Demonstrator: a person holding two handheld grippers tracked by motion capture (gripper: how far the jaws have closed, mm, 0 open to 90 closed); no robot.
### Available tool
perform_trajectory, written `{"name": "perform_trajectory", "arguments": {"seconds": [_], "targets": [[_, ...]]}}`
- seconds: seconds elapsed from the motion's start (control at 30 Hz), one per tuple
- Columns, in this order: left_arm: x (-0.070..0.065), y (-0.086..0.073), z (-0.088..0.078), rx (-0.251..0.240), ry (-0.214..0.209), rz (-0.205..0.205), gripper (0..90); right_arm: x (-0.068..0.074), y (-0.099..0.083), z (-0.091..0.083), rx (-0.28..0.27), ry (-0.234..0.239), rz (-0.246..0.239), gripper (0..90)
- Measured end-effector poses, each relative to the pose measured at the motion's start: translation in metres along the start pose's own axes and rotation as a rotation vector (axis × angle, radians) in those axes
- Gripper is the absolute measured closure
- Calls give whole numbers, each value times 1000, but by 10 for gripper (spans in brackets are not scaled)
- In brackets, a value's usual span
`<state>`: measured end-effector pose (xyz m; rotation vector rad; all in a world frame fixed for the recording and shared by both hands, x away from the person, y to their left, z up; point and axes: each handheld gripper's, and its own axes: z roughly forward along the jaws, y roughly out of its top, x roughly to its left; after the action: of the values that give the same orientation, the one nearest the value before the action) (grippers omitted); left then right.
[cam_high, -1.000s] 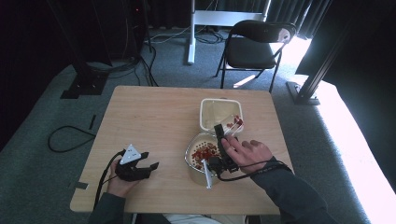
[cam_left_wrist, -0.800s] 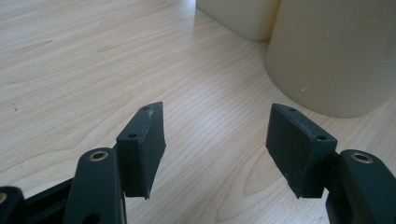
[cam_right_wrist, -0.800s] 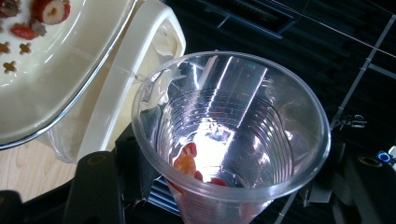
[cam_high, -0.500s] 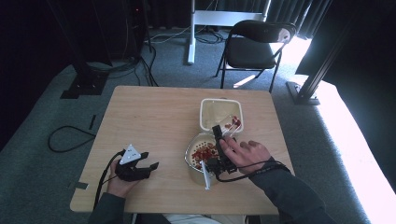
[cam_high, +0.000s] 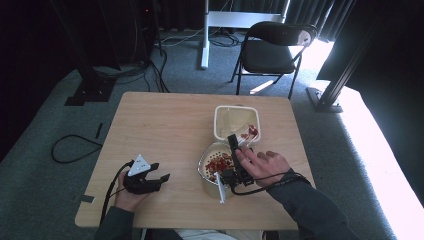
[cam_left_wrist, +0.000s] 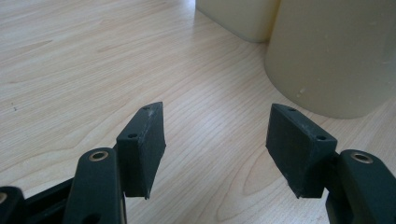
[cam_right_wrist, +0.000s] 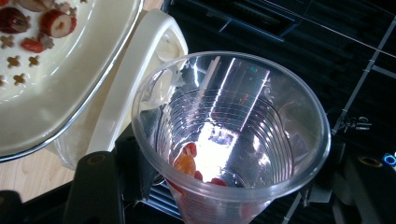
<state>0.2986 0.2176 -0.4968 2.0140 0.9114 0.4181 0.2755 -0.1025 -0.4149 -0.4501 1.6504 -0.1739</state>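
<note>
My right gripper (cam_right_wrist: 229, 191) is shut on a clear plastic cup (cam_right_wrist: 233, 121) that holds a few red and orange pieces at its bottom. In the high view the right gripper (cam_high: 235, 155) hangs over the right rim of a round bowl (cam_high: 206, 156) filled with red fruit pieces. Close up, the bowl (cam_right_wrist: 70, 98) also shows small cereal bits. Just behind the bowl stands a square cream container (cam_high: 225, 131) with some red pieces in one corner. My left gripper (cam_high: 159, 176) rests on the table at the front left, open, with nothing between its jaws (cam_left_wrist: 217, 121).
The wooden table (cam_high: 165, 125) is bare across its left and far parts. Ahead of the left gripper are the bowl's cream side (cam_left_wrist: 331, 56) and the container (cam_left_wrist: 238, 16). A black chair (cam_high: 275, 50) and floor cables (cam_high: 75, 147) lie beyond the table.
</note>
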Motion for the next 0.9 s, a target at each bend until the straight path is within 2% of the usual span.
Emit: {"name": "perform_trajectory", "arguments": {"seconds": [0.17, 0.3, 0.43, 0.5, 0.7, 0.77, 0.9], "targets": [[0, 0, 0, 3, -1, 1, 382, 0, 0, 1, 4, 3, -1, 346], [-1, 0, 0, 3, 0, 3, 382, 3, 5, -1, -22, 11, -7, 345], [0, -1, 1, 4, -1, 1, 382, 2, 4, 1, -2, 8, 7, 345], [0, 0, 1, 5, 0, 1, 382, 4, 7, -3, -24, 14, -3, 345], [-1, 0, 1, 4, -1, -1, 382, 3, 7, -2, -14, 14, 7, 344], [0, 0, 1, 5, -1, 1, 382, 4, 7, -4, -30, 18, -6, 344], [-1, 0, 2, 7, 0, 2, 383, 3, 6, -6, -36, 18, 14, 344]]}}
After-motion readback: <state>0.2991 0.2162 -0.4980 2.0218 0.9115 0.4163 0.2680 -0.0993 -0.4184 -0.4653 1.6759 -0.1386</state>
